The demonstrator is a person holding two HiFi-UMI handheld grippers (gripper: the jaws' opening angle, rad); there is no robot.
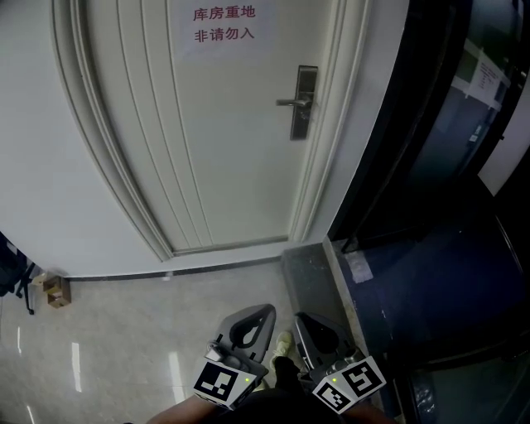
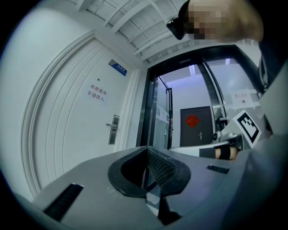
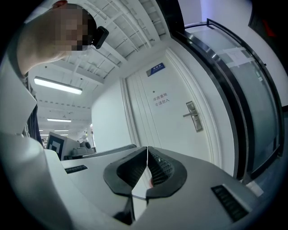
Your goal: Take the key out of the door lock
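The white door [image 1: 207,132] stands shut ahead, with a metal lock plate and lever handle [image 1: 302,101] on its right side. I cannot make out a key in the lock at this distance. Low in the head view, my left gripper [image 1: 263,313] and right gripper [image 1: 305,321] are side by side, far below and short of the lock. In the left gripper view the jaws of the left gripper [image 2: 146,150] are shut with nothing between them, and the lock plate [image 2: 113,129] is far off to the left. The right gripper [image 3: 147,150] is also shut and empty, with the lock plate [image 3: 193,117] up to its right.
A paper sign [image 1: 224,25] is stuck high on the door. A dark glass partition [image 1: 431,166] runs along the right. A small cardboard box [image 1: 56,291] lies on the floor at the left wall. A grey threshold strip [image 1: 310,273] lies by the door frame's foot.
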